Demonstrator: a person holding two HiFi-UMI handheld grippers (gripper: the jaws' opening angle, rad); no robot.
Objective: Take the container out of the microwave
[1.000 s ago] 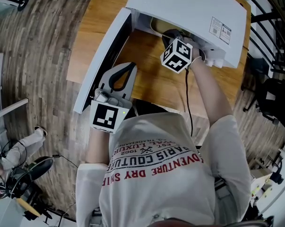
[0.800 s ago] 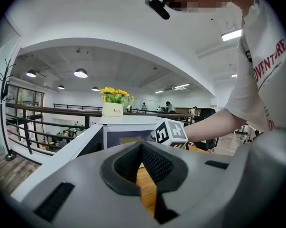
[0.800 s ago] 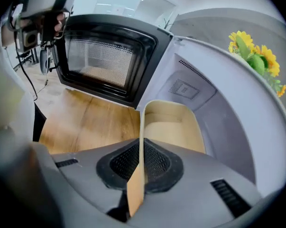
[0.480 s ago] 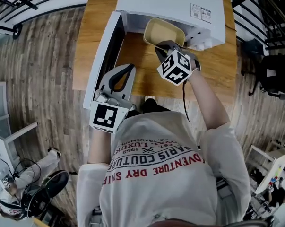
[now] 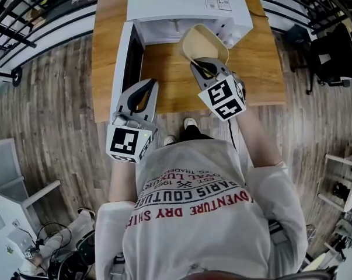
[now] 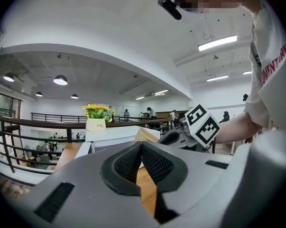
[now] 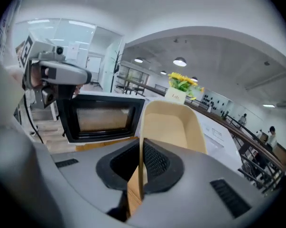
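Observation:
The tan, tub-shaped container point(image 5: 204, 44) is outside the white microwave point(image 5: 184, 4) and hangs tilted above the wooden table point(image 5: 170, 80). My right gripper point(image 5: 206, 67) is shut on its near wall. In the right gripper view the thin rim point(image 7: 142, 170) runs between the dark pads, with the container's hollow point(image 7: 171, 127) beyond them. The microwave door point(image 5: 126, 57) stands open to the left. My left gripper point(image 5: 145, 88) hovers at the table's near edge beside the door, its pads point(image 6: 150, 158) closed together on nothing. The right gripper's marker cube point(image 6: 202, 125) appears in the left gripper view.
A vase of yellow flowers point(image 7: 183, 87) stands on top of the microwave. The open door's dark window point(image 7: 102, 118) faces the right gripper. Black railings point(image 5: 30, 16) run on both sides of the table. Wood floor lies around it.
The right gripper has drawn the container out of the microwave's cavity and lifted it back toward the person. The left gripper has risen a little and stayed beside the door.

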